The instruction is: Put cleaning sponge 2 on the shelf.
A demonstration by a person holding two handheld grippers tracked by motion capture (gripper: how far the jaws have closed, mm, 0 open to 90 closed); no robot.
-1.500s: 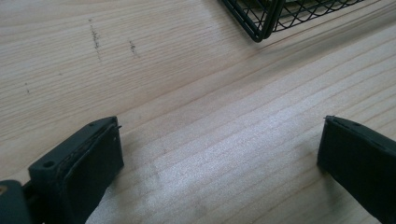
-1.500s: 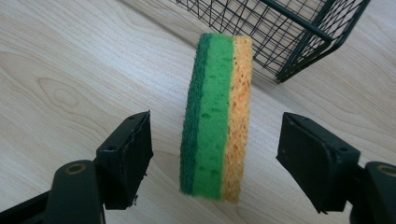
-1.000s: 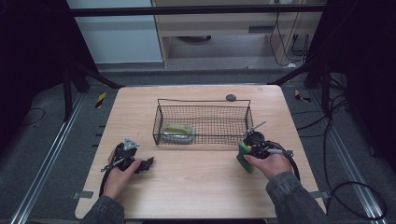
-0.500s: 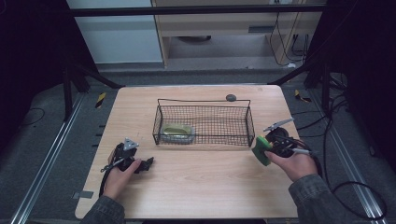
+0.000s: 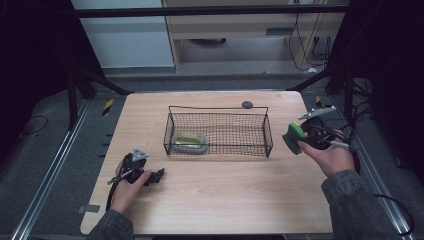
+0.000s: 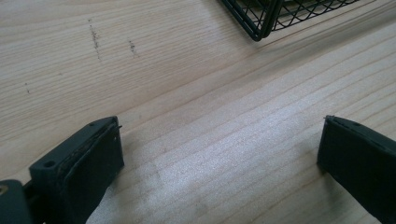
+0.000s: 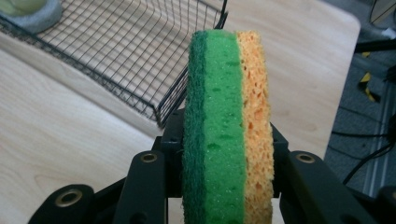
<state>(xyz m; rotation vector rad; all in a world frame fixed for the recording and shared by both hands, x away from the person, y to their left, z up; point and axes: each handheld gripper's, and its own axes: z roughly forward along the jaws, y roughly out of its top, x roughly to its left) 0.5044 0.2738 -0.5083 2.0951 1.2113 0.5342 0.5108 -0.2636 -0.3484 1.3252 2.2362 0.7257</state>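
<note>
A green and yellow sponge [image 7: 226,130] stands on edge between the jaws of my right gripper [image 7: 226,186], which is shut on it. In the high view the sponge [image 5: 293,136] hangs in the air off the right end of the black wire basket [image 5: 268,135], held by my right gripper [image 5: 300,139]. A pale green sponge [image 5: 189,141] lies inside the basket at its left end. My left gripper [image 5: 159,176] rests on the wooden table [image 5: 235,195] at the front left. Its jaws stand wide open over bare wood, and the left gripper [image 6: 219,168] holds nothing.
A small dark round object [image 5: 247,104] lies on the table behind the basket. A corner of the basket [image 6: 261,18] shows at the top of the left gripper view. Cables trail off the table's right side [image 5: 360,125]. Metal rails run along the floor on both sides.
My right gripper has carried the sponge up and to the right, from the basket's front right corner to beyond its right end. The left hand has stayed still.
</note>
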